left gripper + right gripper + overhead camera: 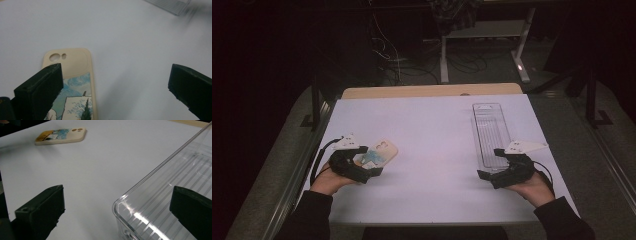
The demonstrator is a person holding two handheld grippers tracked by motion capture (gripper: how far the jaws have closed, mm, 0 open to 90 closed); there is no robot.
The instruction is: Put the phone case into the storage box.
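Observation:
A cream phone case [382, 150] with a painted blue scene lies flat on the white table cover, at the left. My left gripper [370, 161] is open just above the case's near end. In the left gripper view the left jaw overlaps the phone case [76, 72], and the left gripper [115, 85] holds nothing. A long clear plastic tray [488, 131] lies at the right, empty. My right gripper [490, 163] is open at the tray's near end. In the right gripper view, the tray's [160, 202] near corner sits between the jaws of the right gripper [116, 205], and the phone case [61, 135] lies far off.
The white cover [432, 145] spans most of the table, and a wooden strip [432, 91] shows at the far edge. Beyond it are dark floor, cables and white desk legs [444, 55]. Bare cover lies between the two grippers.

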